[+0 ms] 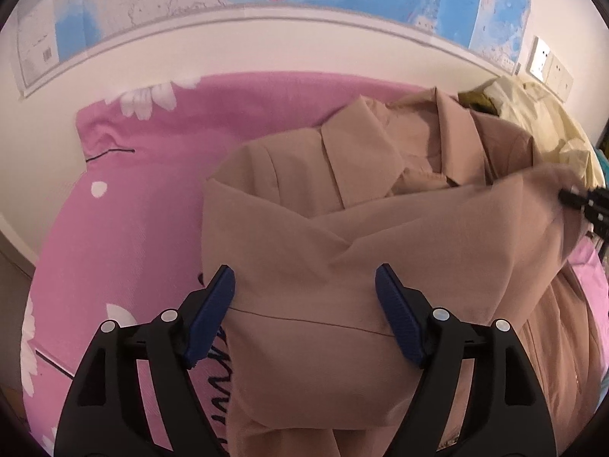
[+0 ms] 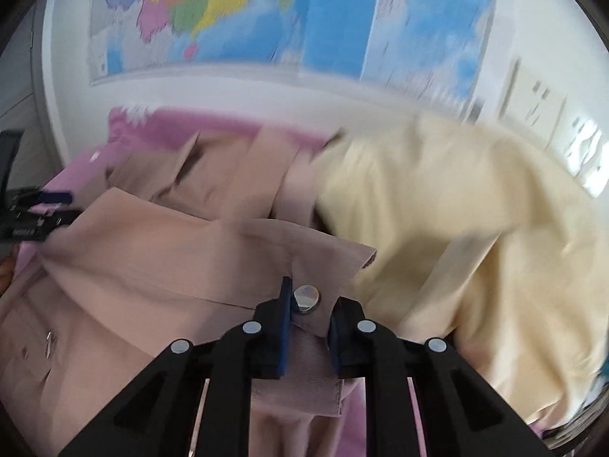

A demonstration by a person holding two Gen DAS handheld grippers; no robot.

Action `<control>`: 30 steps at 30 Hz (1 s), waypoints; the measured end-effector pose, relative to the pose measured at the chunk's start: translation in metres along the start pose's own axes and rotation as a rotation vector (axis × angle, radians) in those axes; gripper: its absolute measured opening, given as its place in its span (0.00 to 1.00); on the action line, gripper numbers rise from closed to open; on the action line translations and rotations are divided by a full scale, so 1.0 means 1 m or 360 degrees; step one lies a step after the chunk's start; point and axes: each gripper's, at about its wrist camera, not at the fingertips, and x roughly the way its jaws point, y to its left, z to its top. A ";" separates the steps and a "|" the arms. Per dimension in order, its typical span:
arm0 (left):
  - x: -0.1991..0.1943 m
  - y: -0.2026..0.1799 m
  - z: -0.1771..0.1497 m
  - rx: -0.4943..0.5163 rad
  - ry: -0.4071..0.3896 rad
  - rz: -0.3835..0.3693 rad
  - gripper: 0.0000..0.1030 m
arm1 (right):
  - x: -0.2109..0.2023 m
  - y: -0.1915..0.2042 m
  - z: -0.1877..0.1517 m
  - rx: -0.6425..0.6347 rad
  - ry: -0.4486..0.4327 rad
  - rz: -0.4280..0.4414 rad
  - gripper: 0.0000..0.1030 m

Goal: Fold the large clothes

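Left tool (image 1: 304, 285) gapes over tan coat (image 1: 342, 228); right tool (image 2: 308, 304) pinches its cuff (image 2: 304, 297) beside cream garment (image 2: 456, 209)

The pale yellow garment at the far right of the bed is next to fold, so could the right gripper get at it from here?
Probably not yet: the right gripper has the tan coat's buttoned cuff between its fingers; the pale yellow garment lies uncovered just beyond.

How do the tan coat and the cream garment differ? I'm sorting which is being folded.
The tan coat lies spread on the pink sheet with a sleeve folded across it; the cream garment sits bunched in a heap beside it. The right gripper pinches the tan coat's cuff; nothing grips the cream garment. Both rest on the bed.
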 end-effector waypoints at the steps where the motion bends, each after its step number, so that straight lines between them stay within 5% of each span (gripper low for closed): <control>1: 0.000 0.002 0.001 -0.0018 -0.0009 -0.0005 0.73 | 0.004 -0.001 0.001 0.0001 0.0006 0.0002 0.15; 8: 0.015 0.019 -0.002 -0.0099 0.0058 0.0076 0.72 | 0.062 -0.010 -0.016 0.0103 0.0257 0.0105 0.34; 15: -0.020 0.045 -0.022 -0.0223 -0.0008 0.0013 0.73 | 0.003 -0.011 -0.013 0.0124 0.0007 0.0146 0.52; 19: -0.038 0.046 -0.041 -0.0233 0.0000 -0.0049 0.76 | 0.008 0.017 -0.011 -0.0007 0.0038 0.0290 0.52; 25: -0.055 0.035 -0.073 -0.0191 0.0046 -0.0100 0.81 | 0.058 0.025 -0.017 -0.0012 0.0223 0.0310 0.43; 30: -0.061 0.036 -0.101 -0.0215 0.0130 -0.0131 0.81 | 0.056 0.018 -0.018 0.0036 0.0248 0.0285 0.41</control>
